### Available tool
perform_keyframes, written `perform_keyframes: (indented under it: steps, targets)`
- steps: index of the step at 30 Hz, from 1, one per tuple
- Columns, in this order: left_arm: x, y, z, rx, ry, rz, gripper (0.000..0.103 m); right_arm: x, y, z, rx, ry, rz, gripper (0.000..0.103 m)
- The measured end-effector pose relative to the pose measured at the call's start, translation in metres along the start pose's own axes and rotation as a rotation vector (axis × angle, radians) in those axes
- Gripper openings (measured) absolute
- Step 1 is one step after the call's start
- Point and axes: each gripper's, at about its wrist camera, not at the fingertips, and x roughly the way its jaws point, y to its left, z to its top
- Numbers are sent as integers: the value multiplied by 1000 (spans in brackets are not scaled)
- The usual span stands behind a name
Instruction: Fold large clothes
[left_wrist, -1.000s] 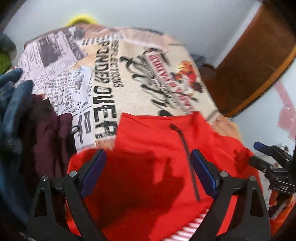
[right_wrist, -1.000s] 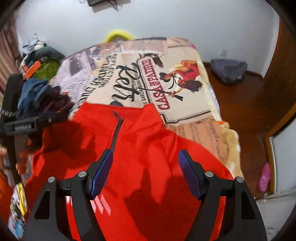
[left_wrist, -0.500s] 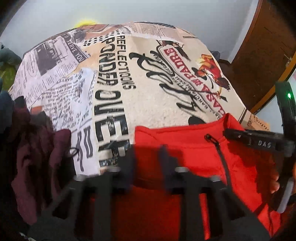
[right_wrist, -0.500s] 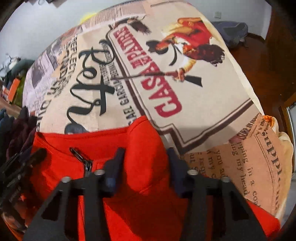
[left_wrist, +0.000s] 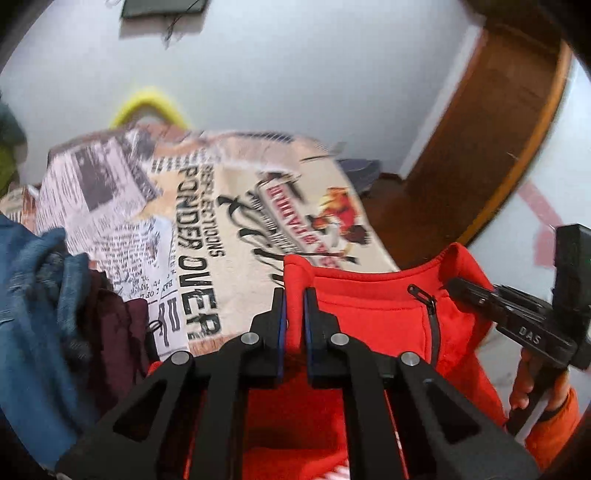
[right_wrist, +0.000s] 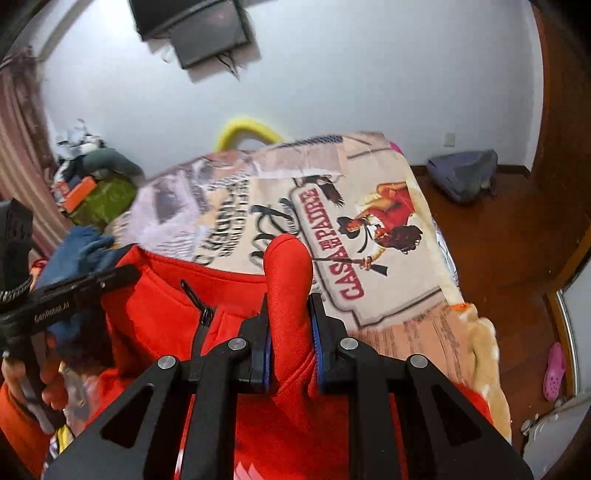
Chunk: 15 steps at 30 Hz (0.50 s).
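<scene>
both grippers have just been closing, and each now has red cloth pinched between its jaws: the left gripper (left_wrist: 294, 295) is clamped on one collar corner of the red top (left_wrist: 373, 317), the right gripper (right_wrist: 289, 301) on the other shoulder, where a fold of cloth (right_wrist: 288, 266) stands up out of the jaws. the top lies front-up on the printed blanket (left_wrist: 192, 229) near its close edge, collar end raised off it between the two grips and its body trailing back toward the person. the collar points toward the far wall, so its long axis looks to run from there back to the hem, which is out of view; the zip (left_wrist: 430, 314) runs along that line. this looks like the start of a fold: a lift by the shoulders. next, both hands should probably rise together, keep the collar edge taut and level, then lay the top flat. a pile of dark clothes (left_wrist: 55, 314) sits beside it.
</scene>
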Motion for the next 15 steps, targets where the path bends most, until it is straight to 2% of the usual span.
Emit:
perform_keyframes:
  steps: [3,7,11,15]
  targets:
    - [-40,-22,-19,74,-10,-30,7,-28,8,-20,-24,1,21,15]
    - [-78,-44,-61,154,24,-73,7,-55,20,-57,-51,33,44,15]
    - [-93,-52,-106,190,87,-100,7,-69,27,-93,-81,68,50,15]
    - [-94,-49,-151,193,152,-106,7,-81,33,-133,-60,103,81,16]
